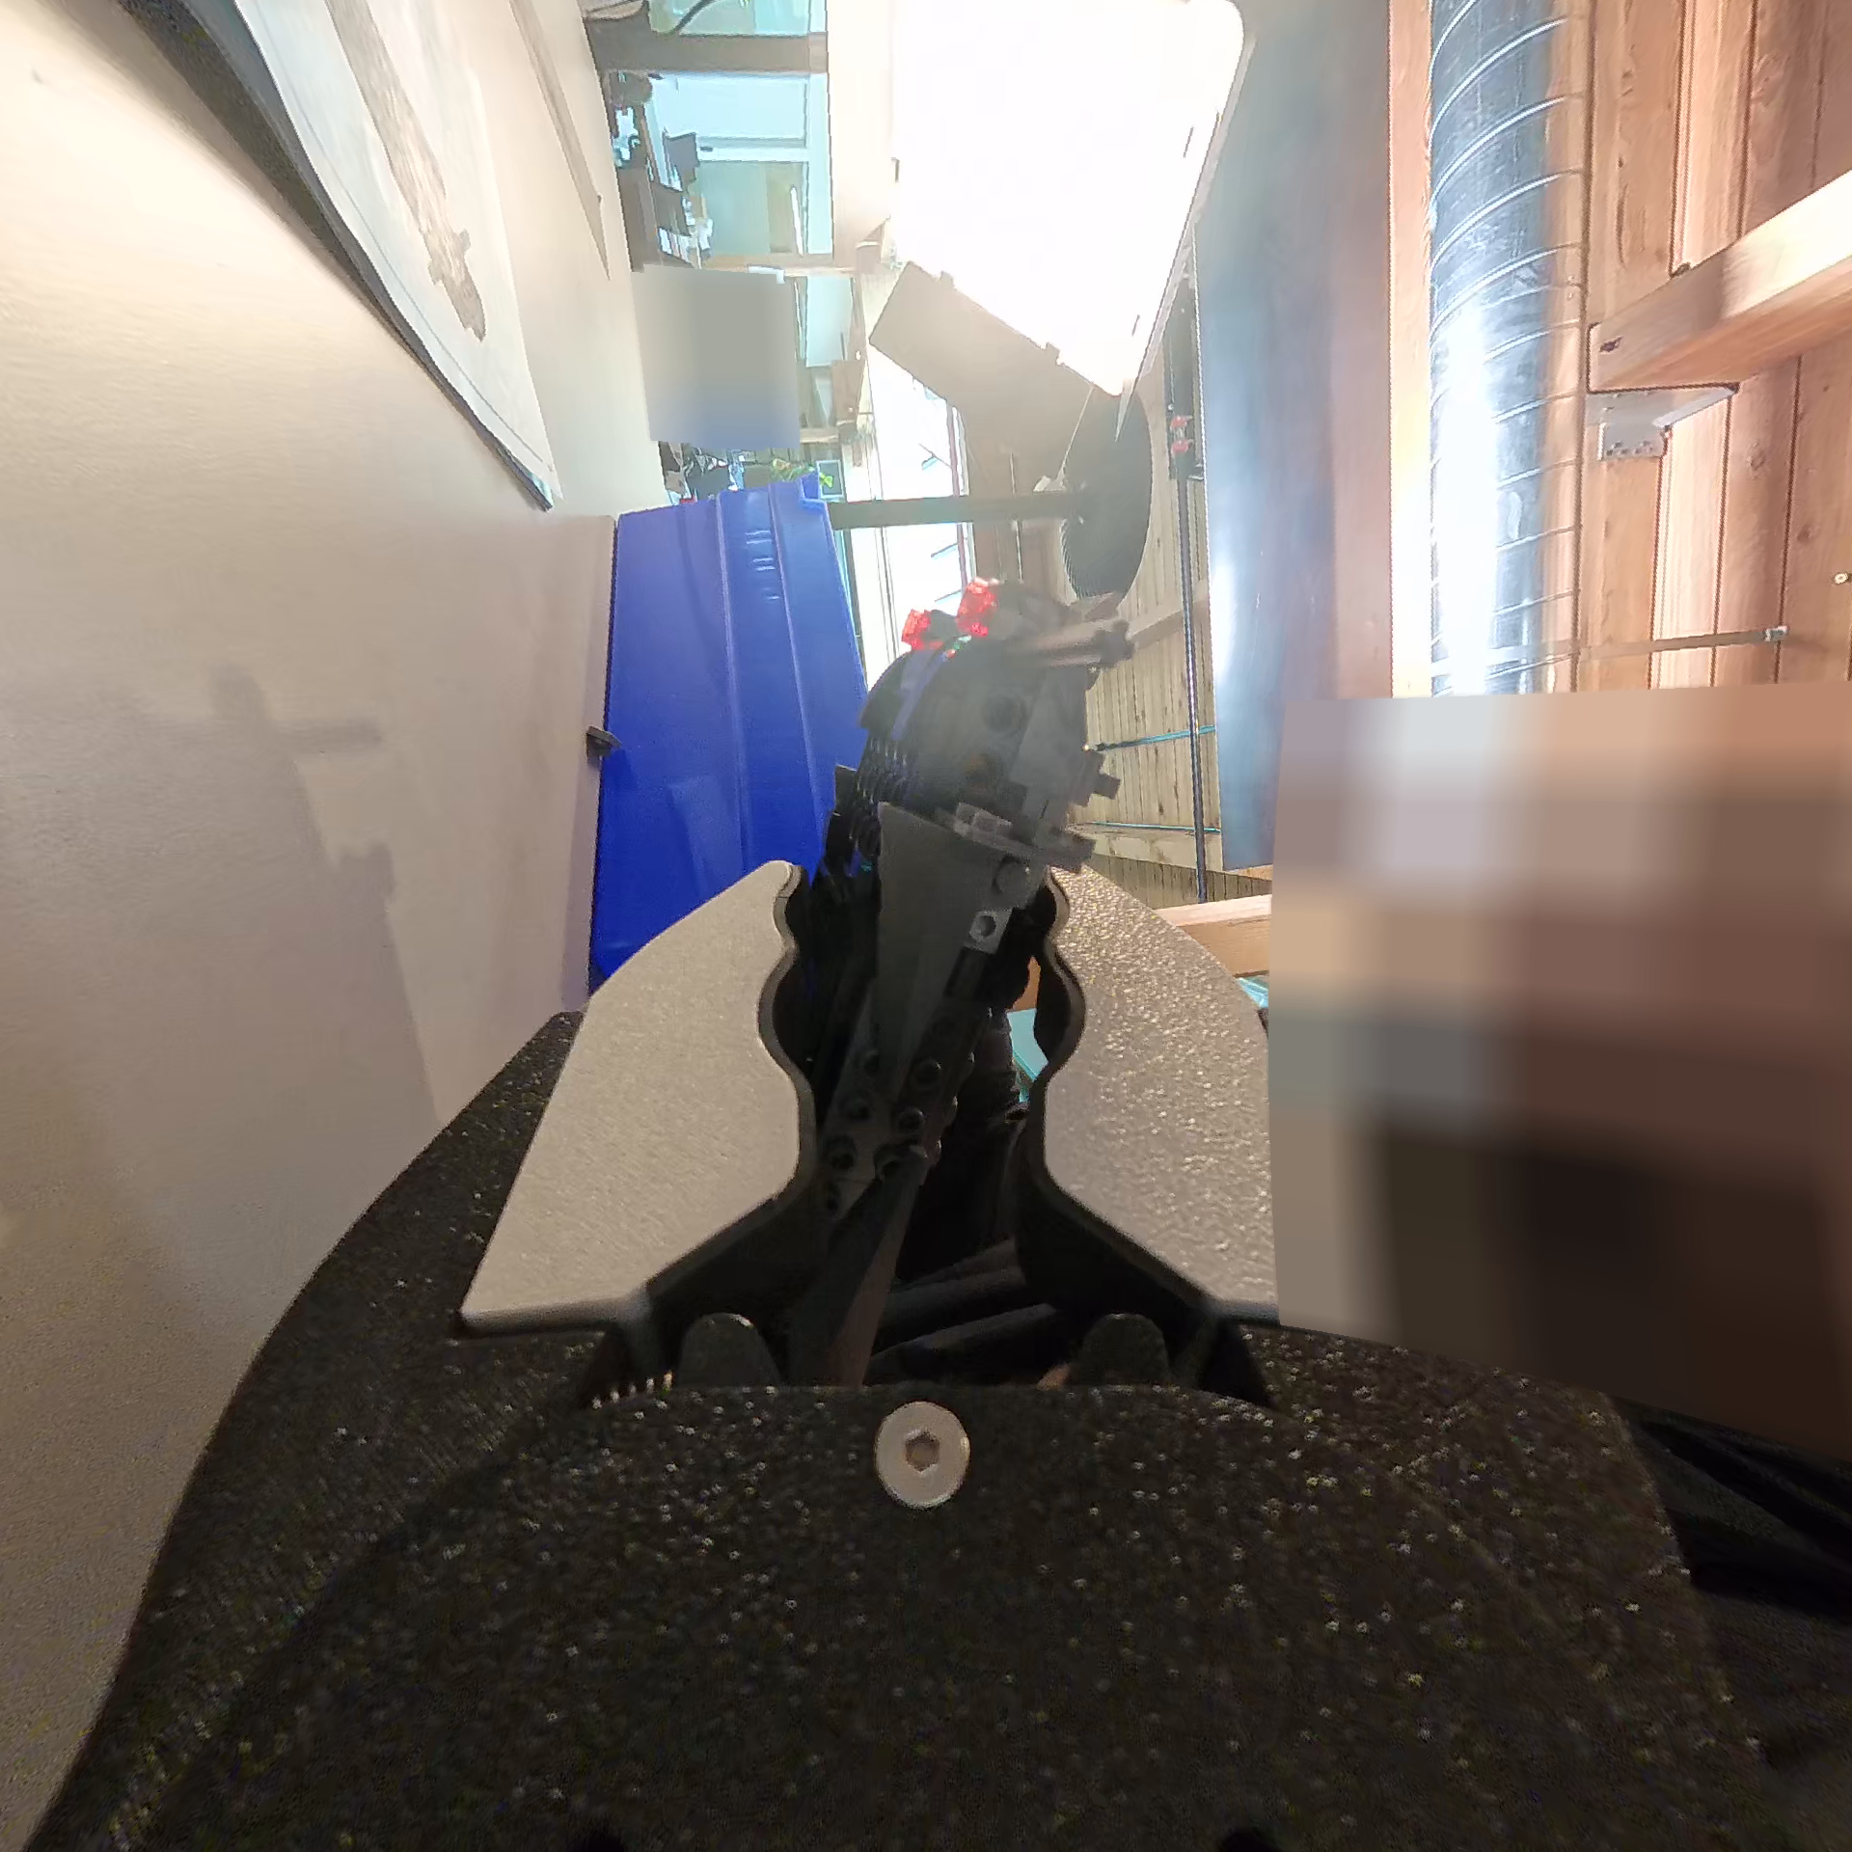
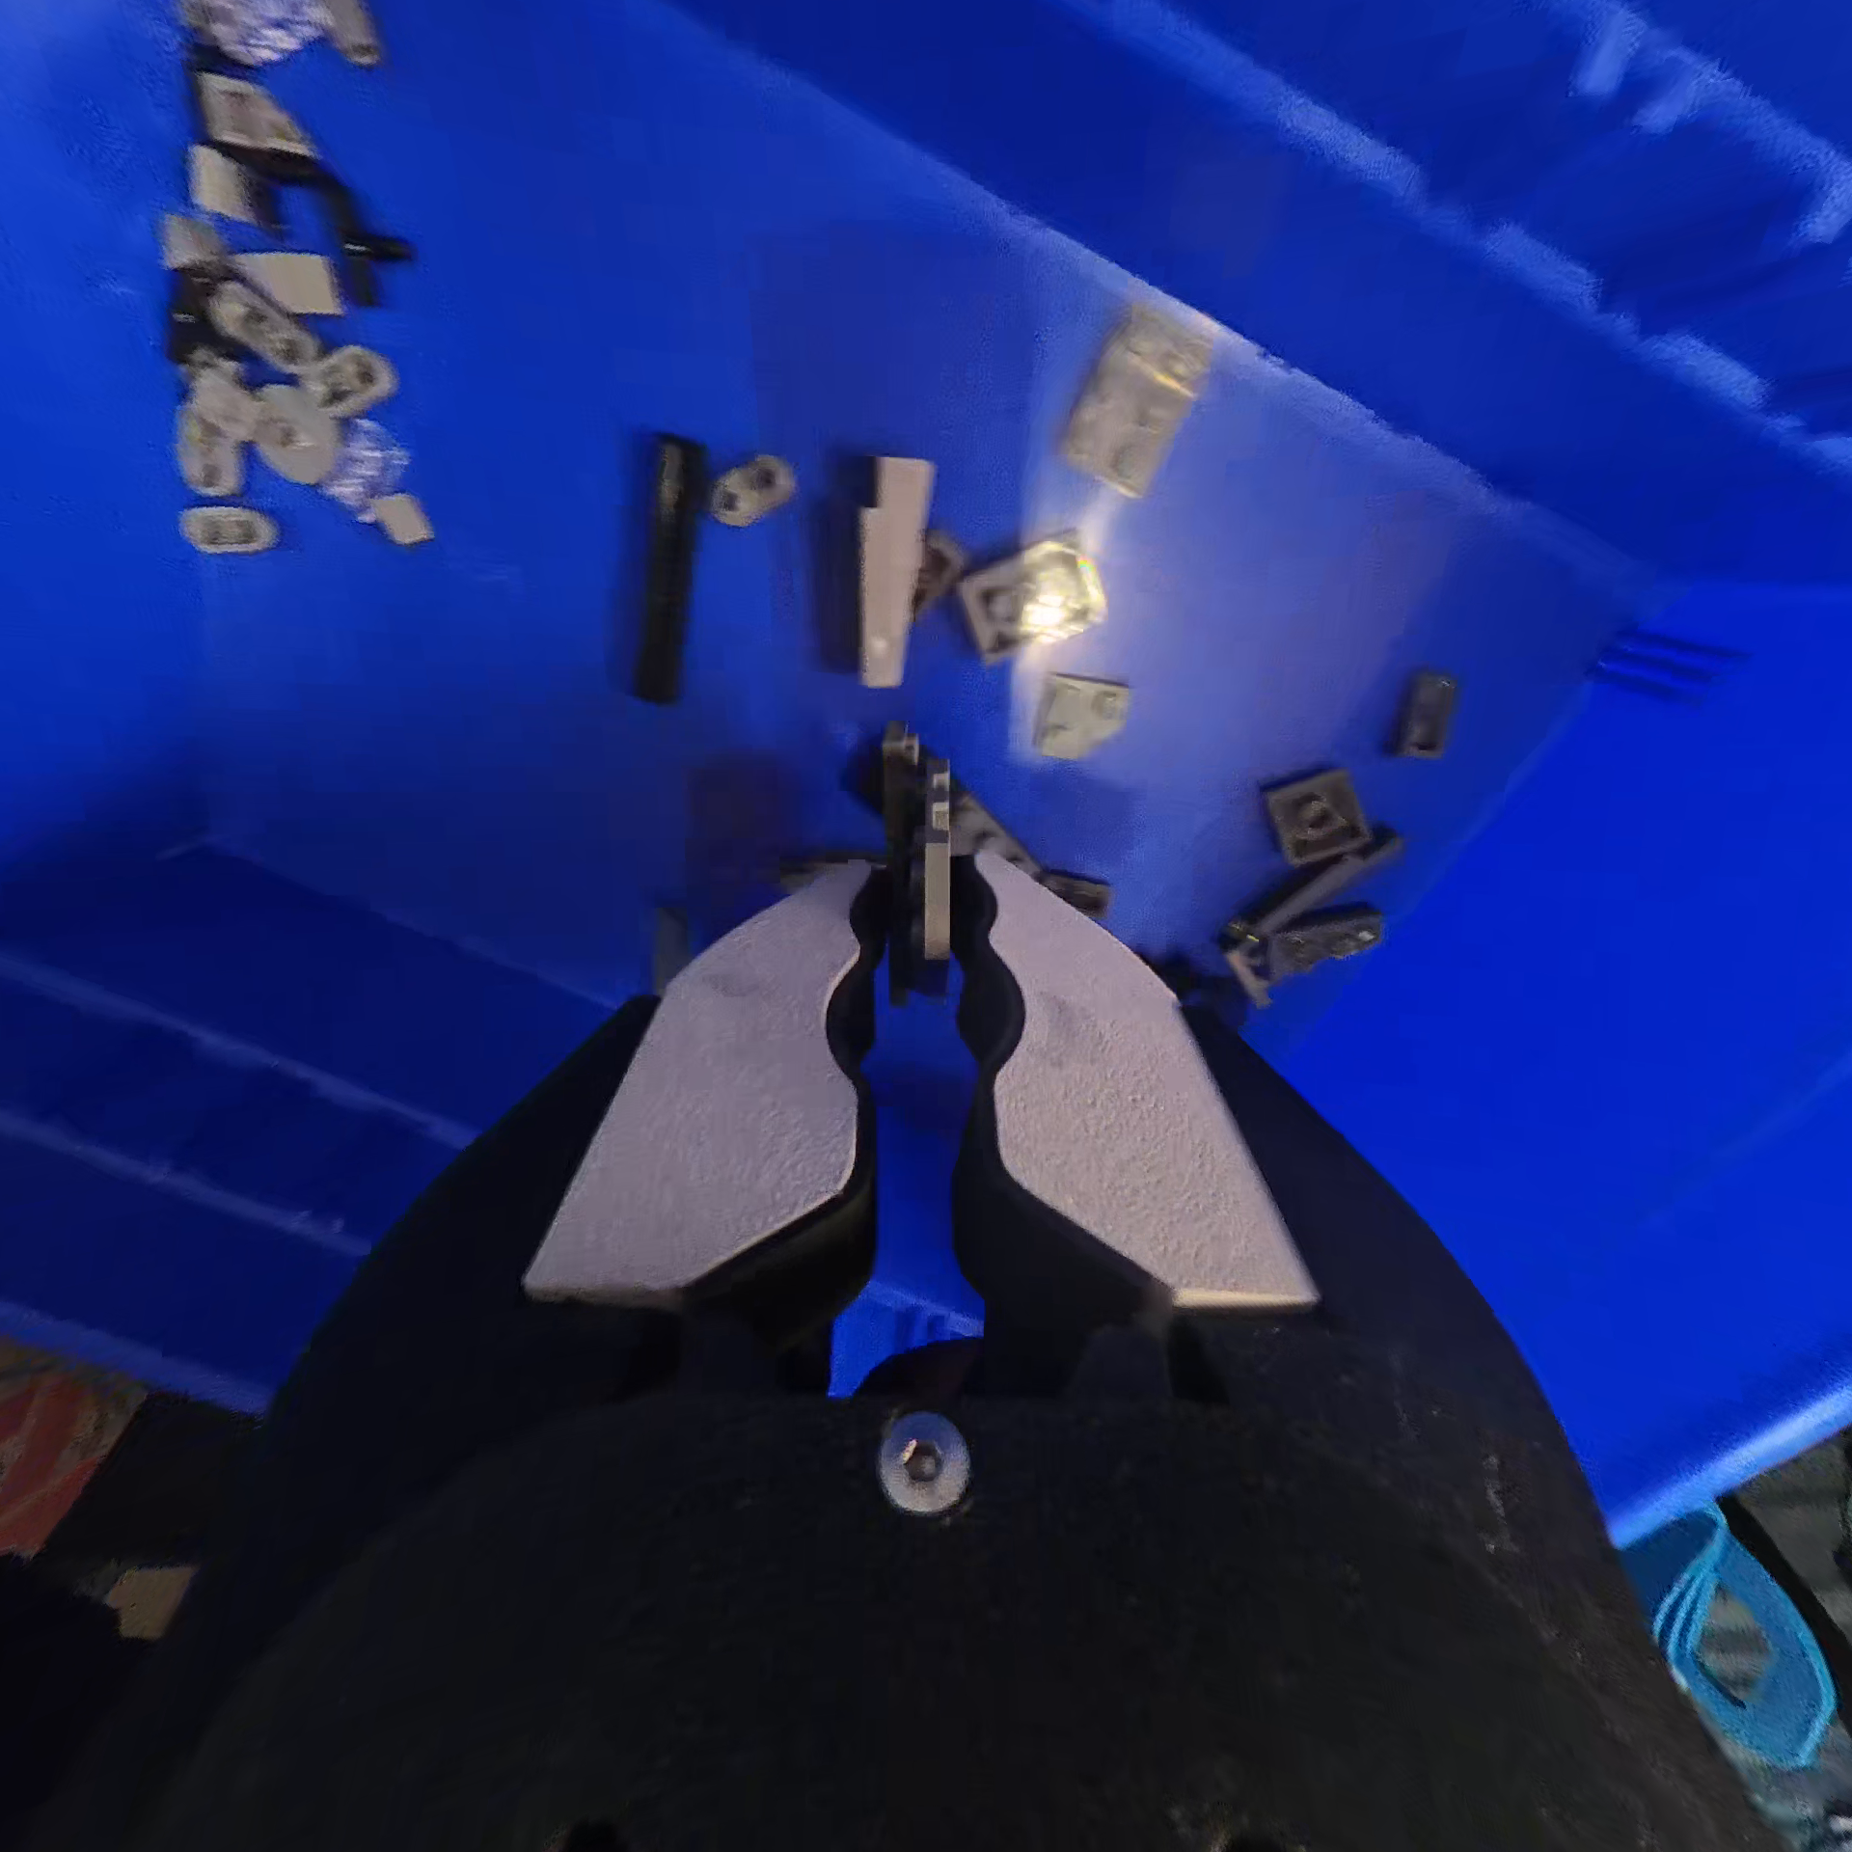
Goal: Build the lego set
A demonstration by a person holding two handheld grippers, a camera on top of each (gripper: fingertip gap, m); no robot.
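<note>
Grey plate piece (image 2: 922,882) pinched upright between the right claw (image 2: 917,902) tips.

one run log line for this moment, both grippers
left gripper: holds dark grey brick model | right gripper: pinching thin grey plates over blue bin | loose grey pieces in bin

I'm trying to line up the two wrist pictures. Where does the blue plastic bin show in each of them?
Left wrist view: the blue bin stands left of centre, behind the dark grey brick model clamped in the left gripper.
Right wrist view: the bin's inside fills most of the picture; loose grey bricks lie in it, beyond the right gripper, which pinches a small grey plate piece.
Shared landmark: the bin itself.
</note>
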